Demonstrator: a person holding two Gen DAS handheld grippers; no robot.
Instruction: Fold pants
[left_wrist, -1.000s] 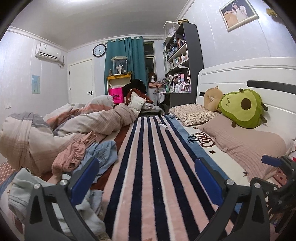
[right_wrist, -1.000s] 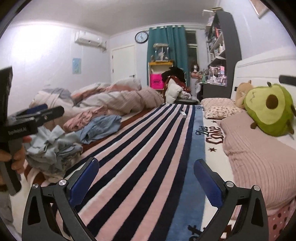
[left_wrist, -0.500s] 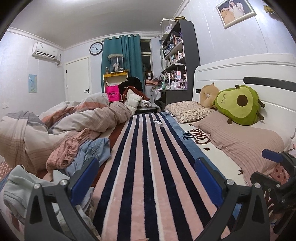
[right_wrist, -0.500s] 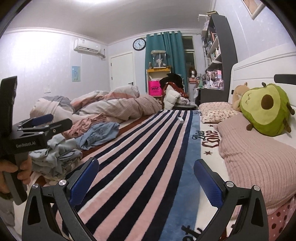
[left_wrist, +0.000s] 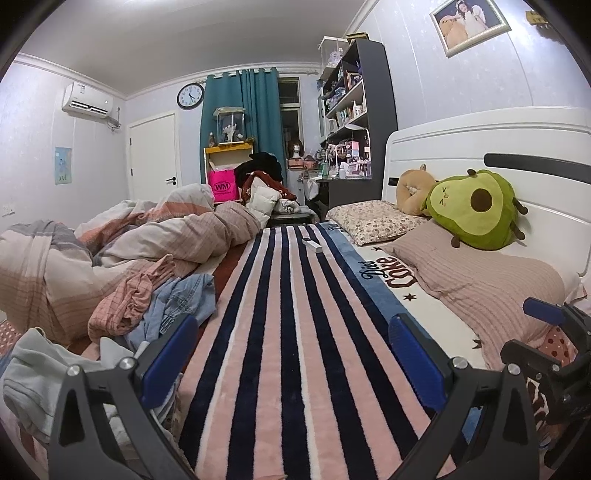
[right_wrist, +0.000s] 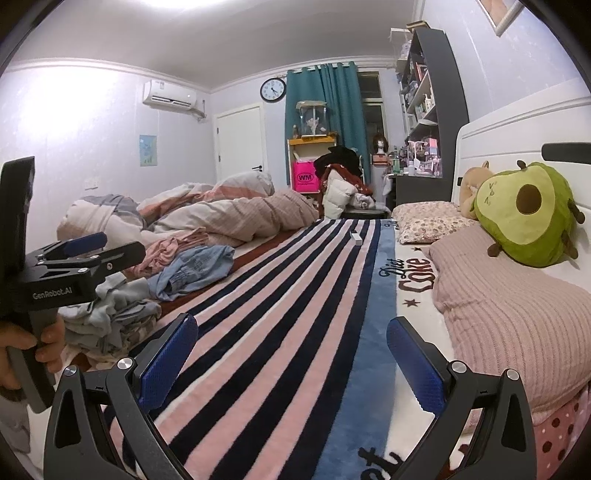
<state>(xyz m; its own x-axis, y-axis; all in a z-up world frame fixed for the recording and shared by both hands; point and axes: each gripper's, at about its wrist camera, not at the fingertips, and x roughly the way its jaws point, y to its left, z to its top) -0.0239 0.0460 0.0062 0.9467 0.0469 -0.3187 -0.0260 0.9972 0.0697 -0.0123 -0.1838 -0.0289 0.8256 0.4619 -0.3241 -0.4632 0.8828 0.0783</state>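
Hovering over striped blanket (left_wrist: 280, 332): left gripper (left_wrist: 291, 354), right gripper (right_wrist: 291, 354) both spread, empty; clothes pile (left_wrist: 159, 302) beside

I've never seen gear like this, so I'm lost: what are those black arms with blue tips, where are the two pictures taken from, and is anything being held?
They are hand-held grippers, one in each of a person's hands, each with a camera looking along its two fingers. One picture looks past the left gripper, the other past the right gripper. Both are open and hold nothing. In the right picture a hand grips the left one's handle. Below lies a striped blanket, with a pile of clothes at its left edge, pillows and an avocado toy.
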